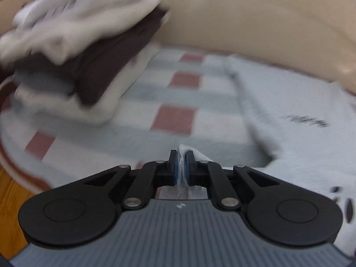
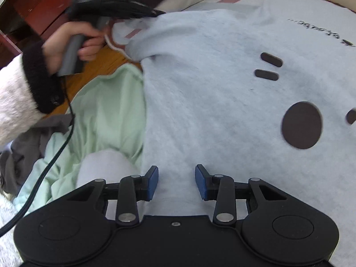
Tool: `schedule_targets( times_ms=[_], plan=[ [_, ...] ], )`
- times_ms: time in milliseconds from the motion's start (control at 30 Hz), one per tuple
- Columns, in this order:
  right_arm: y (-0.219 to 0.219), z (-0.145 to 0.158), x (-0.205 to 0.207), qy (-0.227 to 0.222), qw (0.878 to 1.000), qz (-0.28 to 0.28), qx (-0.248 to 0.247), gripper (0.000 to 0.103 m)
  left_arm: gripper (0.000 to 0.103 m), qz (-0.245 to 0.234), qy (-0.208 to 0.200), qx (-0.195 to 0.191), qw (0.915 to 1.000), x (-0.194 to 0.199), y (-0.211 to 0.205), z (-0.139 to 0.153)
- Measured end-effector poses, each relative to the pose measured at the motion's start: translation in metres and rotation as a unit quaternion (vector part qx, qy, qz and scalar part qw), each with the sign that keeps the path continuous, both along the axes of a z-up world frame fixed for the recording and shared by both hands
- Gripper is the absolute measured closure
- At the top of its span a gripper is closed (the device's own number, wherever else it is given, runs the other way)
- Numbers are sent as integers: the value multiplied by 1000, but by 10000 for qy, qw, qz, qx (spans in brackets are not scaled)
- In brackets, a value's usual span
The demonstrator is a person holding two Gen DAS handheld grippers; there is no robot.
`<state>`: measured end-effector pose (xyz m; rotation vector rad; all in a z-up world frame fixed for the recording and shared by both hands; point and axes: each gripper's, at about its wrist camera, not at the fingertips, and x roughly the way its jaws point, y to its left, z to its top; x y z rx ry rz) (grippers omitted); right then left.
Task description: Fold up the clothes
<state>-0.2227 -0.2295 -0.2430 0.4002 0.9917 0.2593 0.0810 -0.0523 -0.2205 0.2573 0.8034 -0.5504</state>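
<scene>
A pale blue fleece sweatshirt (image 2: pixel 222 89) with dark oval patches and dark lettering lies spread on the checked tablecloth (image 1: pixel 178 115). In the left wrist view the same sweatshirt (image 1: pixel 300 111) lies at the right, and my left gripper (image 1: pixel 182 164) is shut on a fold of its pale fabric at the near edge. My right gripper (image 2: pixel 176 182) stands open just above the sweatshirt's near part, with fabric below its blue pads (image 2: pixel 153 182) and nothing pinched. In the right wrist view a hand (image 2: pixel 73 44) in a fluffy sleeve holds the left gripper's handle at the sweatshirt's far left corner.
A stack of folded clothes (image 1: pixel 77 51), white, grey and dark brown, sits at the left on the table. A mint green garment (image 2: pixel 106 111) and grey clothing (image 2: pixel 26 146) lie left of the sweatshirt. A black cable (image 2: pixel 55 151) hangs across them. Wooden floor (image 1: pixel 9 211) shows past the table's rim.
</scene>
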Motion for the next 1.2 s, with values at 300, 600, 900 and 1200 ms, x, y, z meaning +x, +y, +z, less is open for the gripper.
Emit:
schedule_targets(
  times_ms=[300,600,900,1200],
  plan=[
    [-8,21,-17,-554,9968,-379,-439,60,75,134,1288,-636,9895,-2,48,-5],
    [-10,20,-15,-724,9900,-717,-975,60,64,-1184,867,-182,9890,-32,29,-4],
    [-24,11,-19,-650,9852,-1081,-1164,60,83,-1418,1204,-313,9821,-20,9,-22],
    [-27,0,-20,-509,9834,-1181,-1277,61,96,-1712,1248,-422,9764,-29,2,-8]
  ],
)
